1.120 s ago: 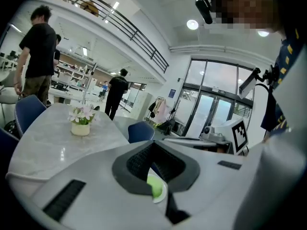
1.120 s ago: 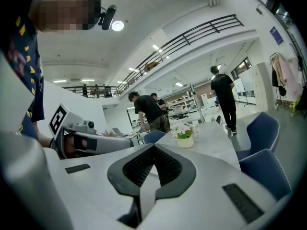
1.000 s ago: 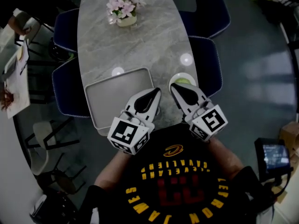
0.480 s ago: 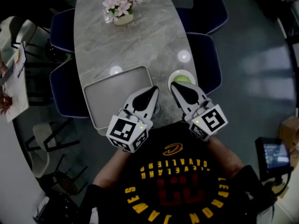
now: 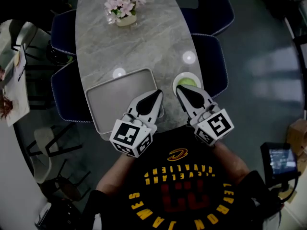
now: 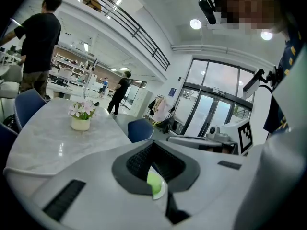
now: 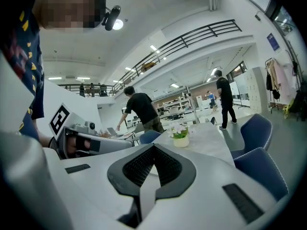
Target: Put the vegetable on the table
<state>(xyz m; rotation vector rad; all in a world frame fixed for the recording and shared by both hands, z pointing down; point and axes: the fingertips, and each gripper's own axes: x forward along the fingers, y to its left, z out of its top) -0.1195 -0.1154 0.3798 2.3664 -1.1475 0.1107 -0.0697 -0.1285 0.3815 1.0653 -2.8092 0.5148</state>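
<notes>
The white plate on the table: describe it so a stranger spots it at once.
Start at the long grey marble table. At its near end, right of the grey tray, sits the white plate. Unlike the rectangular tray, it is round and holds a green vegetable.

Green vegetable (image 5: 187,83) on plate (image 5: 194,76) half hidden behind right gripper (image 5: 180,89); kind unclear.

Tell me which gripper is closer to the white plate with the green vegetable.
Right. The right gripper has its tip just at the near edge of the plate; the left gripper is off to the plate's left, over the corner of the tray.
</notes>
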